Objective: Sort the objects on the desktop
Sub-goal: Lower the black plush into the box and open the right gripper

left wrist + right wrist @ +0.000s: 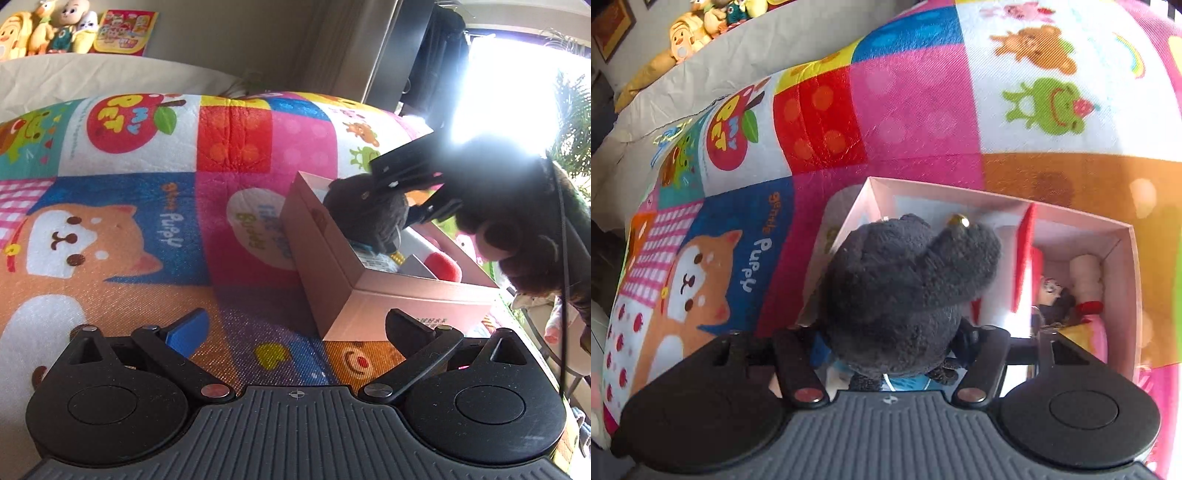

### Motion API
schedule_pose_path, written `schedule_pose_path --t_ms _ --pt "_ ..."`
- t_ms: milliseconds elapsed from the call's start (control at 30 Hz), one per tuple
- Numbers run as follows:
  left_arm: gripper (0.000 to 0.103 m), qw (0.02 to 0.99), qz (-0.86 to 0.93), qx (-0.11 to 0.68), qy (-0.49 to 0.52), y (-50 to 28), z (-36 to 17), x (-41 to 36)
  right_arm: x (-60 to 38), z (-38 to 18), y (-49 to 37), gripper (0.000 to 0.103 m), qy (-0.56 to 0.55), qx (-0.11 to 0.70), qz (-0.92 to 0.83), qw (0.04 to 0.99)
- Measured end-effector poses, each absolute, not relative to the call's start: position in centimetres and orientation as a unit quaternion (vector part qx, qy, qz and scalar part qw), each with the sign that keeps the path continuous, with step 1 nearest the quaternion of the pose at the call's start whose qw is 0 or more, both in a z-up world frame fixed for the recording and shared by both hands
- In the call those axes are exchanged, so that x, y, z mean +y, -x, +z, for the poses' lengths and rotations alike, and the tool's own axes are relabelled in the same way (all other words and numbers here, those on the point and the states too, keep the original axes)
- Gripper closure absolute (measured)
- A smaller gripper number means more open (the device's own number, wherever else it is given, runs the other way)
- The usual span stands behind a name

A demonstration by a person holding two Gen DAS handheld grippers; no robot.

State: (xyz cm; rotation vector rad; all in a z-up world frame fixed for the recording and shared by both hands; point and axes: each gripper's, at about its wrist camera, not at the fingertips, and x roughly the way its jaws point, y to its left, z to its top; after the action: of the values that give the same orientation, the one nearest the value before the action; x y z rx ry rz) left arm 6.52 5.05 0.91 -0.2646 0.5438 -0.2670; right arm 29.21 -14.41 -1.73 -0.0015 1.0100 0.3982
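Play mat [916, 110]: patchwork of pink, red, blue, white and orange panels printed with cartoon animals. Box [1123, 266]: pale pink card. Plush toy [905, 288]: dark charcoal pile throughout. Divider [1025, 258]: red.

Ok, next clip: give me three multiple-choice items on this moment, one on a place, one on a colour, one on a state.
1. Where is the dark plush toy?
A) on the mat by the puppy
B) over the box, between the right gripper's fingers
C) on the far shelf

2. What colour is the box?
A) blue
B) pink
C) green

3. How do the left gripper's fingers stand?
A) shut on the box
B) shut on the plush toy
C) apart, holding nothing

Answers:
1 B, the right wrist view shows it there.
2 B, its walls are pale pink.
3 C, they stand wide apart, gripping nothing.
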Motion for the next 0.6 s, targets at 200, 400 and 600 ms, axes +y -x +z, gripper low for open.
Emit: schedule_pose_path --t_ms 200,400,600 --pt "0.0 0.943 -0.129 0.274 0.135 -6.8 0.8 5.1 -17.5 0.5 -29.1 0.053 -0.037 0.435 0.173 0.883" --pt "0.0 0.942 -0.127 0.279 0.139 -6.8 0.7 5.2 -16.4 -0.9 -31.5 0.084 -0.094 0.458 0.196 0.862" --pt "0.0 0.94 -0.127 0.282 0.146 -6.8 0.8 5.4 -15.5 -1.1 -31.3 0.077 -0.069 0.472 0.169 0.862"
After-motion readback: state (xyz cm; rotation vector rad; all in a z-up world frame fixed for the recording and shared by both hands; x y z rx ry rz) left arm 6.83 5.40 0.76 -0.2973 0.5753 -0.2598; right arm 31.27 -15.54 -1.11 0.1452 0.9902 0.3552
